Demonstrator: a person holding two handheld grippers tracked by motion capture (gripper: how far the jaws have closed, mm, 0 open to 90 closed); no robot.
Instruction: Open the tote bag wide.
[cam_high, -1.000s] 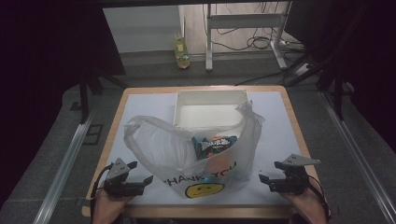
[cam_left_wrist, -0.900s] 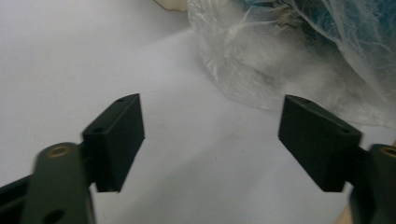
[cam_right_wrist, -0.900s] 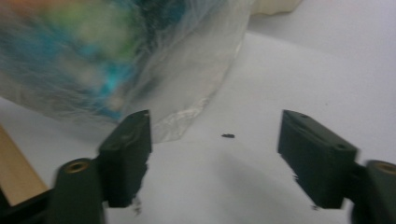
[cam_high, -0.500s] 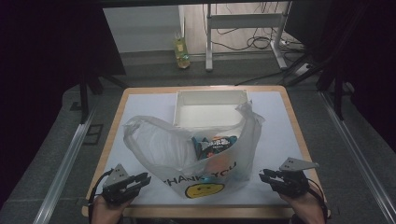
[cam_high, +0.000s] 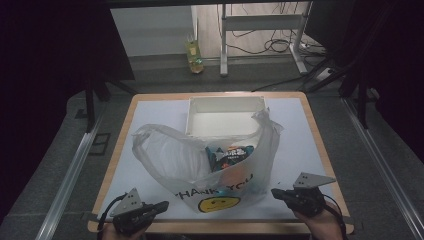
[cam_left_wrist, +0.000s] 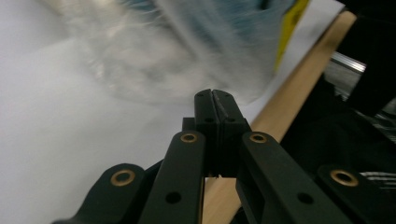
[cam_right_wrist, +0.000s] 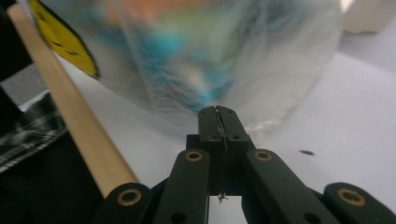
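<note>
A clear plastic bag (cam_high: 190, 160) printed THANK YOU with a yellow smiley stands open in the middle of the table. A dark snack packet (cam_high: 231, 154) and other colourful items lie inside it. My left gripper (cam_high: 164, 204) sits at the front left corner, pointing at the bag's lower left and apart from it. My right gripper (cam_high: 275, 192) sits at the front right, just short of the bag's right side. Both have just been closing and are now shut with nothing between them. The left gripper view has the left gripper's (cam_left_wrist: 212, 94) jaws pressed together below the blurred bag (cam_left_wrist: 177, 60); the right gripper (cam_right_wrist: 217, 110) likewise faces the bag (cam_right_wrist: 210, 51).
A white open box (cam_high: 225, 106) stands behind the bag at the back of the white mat (cam_high: 300, 140). The wooden table edge (cam_high: 320, 145) frames the mat. A bottle (cam_high: 194, 52) stands on the floor beyond, beside desk legs and cables.
Both grippers' jaws went from spread apart to pressed together. The left hand drifted toward the table's front edge; the right hand shifted slightly. The bag stayed put.
</note>
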